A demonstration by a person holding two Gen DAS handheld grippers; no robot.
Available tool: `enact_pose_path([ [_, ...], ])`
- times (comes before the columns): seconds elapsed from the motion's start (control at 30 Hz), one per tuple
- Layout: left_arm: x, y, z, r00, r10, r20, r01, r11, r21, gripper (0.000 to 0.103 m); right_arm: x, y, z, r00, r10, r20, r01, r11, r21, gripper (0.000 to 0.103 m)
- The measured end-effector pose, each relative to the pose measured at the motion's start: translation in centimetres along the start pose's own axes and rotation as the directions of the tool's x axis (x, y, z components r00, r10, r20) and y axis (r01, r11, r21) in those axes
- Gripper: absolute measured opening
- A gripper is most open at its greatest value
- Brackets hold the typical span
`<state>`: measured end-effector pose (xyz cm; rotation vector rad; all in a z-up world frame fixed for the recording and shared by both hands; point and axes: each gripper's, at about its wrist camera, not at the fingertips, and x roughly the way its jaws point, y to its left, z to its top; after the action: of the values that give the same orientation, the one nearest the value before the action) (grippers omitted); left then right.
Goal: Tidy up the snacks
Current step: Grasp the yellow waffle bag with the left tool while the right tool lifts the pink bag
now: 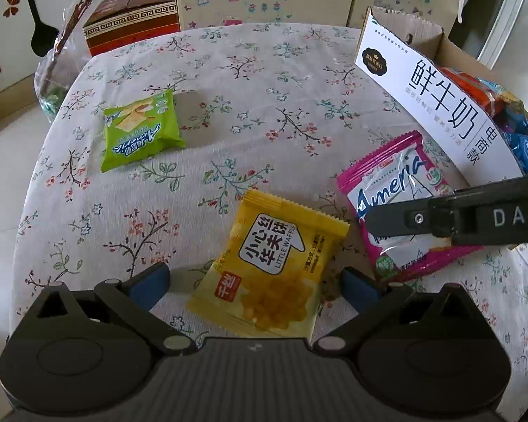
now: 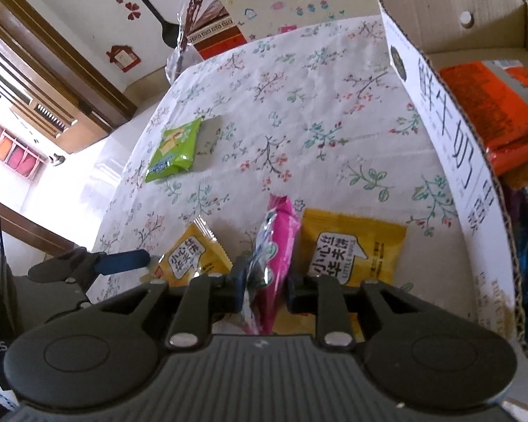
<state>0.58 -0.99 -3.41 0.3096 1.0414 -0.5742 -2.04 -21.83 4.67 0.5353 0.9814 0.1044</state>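
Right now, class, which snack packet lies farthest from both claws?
The green packet: it lies alone across the table, while the yellow and pink packets sit by the claws.

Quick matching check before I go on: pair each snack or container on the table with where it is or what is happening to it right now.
1 pink packet
2 yellow waffle packet
3 green packet
4 cardboard box

A alone at the table's far left
B between the open left gripper's fingers
C already holds snacks
D between the right gripper's pads

1-D, 2-B, 3-A, 4-C
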Motion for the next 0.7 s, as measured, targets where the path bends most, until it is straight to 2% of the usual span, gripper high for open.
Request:
enact_pose_path([
  [0.37, 0.1, -0.8, 0.4, 1.000, -0.009, -0.002, 0.009, 0.999, 0.042, 0.103, 0.2, 0.4, -0.2, 1.000, -0.019, -0.005, 0.019, 1.000, -0.011, 0.027],
  [0.43, 0.0, -0.9, 0.4, 1.000, -0.019, 0.001, 0.019, 0.999, 0.042, 0.098, 0.1, 0.6, -0.1, 1.000, -0.019, 0.002, 0.019, 1.000, -0.023, 0.022],
  [0.5, -0.5, -0.9, 0.5, 0.999, -0.026, 0.023, 0.025, 0.998, 0.051, 0.080, -0.3, 0.8, -0.1, 1.000, -0.016, 0.020, 0.017, 0.999, -0.031, 0.016],
  [0.57, -0.8, -0.6, 0.8, 0.999, -0.041, 0.026, 0.040, 0.999, 0.029, 0.069, -0.8, 1.0, 0.1, 0.999, -0.011, 0.044, 0.012, 0.999, -0.032, 0.014],
  [0.7, -1.1, 0.2, 1.2, 0.999, -0.045, 0.031, 0.046, 0.998, -0.034, 0.061, -2.0, 1.2, 0.7, 0.996, 0.020, 0.092, -0.017, 0.999, -0.031, 0.012],
])
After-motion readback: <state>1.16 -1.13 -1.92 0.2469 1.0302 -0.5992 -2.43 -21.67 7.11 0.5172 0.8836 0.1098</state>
